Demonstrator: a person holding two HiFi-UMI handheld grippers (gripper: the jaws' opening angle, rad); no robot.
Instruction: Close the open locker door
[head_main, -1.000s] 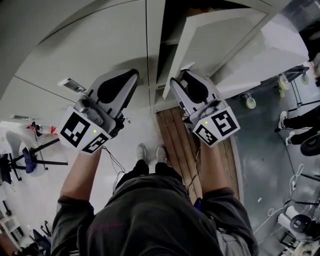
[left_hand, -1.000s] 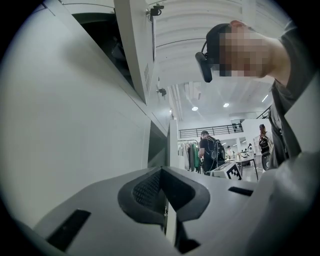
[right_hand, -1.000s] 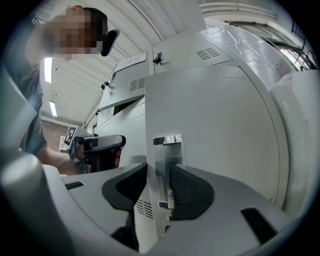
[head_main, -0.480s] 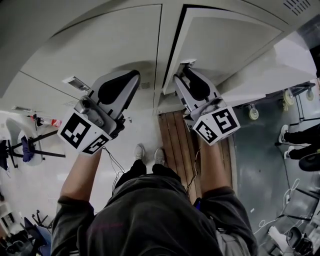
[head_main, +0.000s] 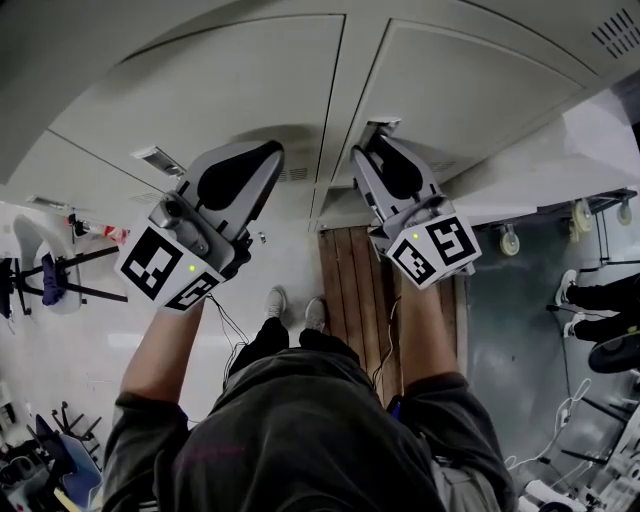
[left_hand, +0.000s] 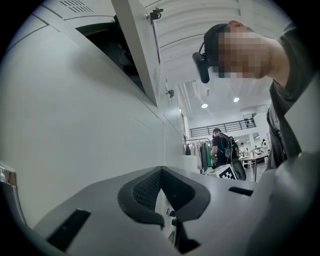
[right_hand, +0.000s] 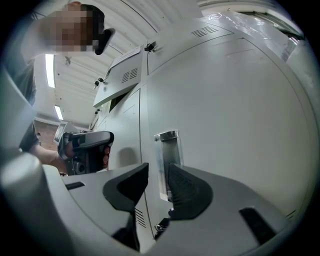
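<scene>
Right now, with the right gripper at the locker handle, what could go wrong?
1. The handle sits between the jaws of the right gripper, which have just been closing without gripping it. Pulling back could catch it and reopen the locker door.
2. Whether the door has latched is not visible, so it may swing open.

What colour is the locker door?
The locker door is pale grey. It shows best in the right gripper view.

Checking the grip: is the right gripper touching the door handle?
Cannot tell. Right gripper view: the door handle stands between the right gripper's jaws, which have just been closing; one pad shows a gap, the other overlaps it.
</scene>
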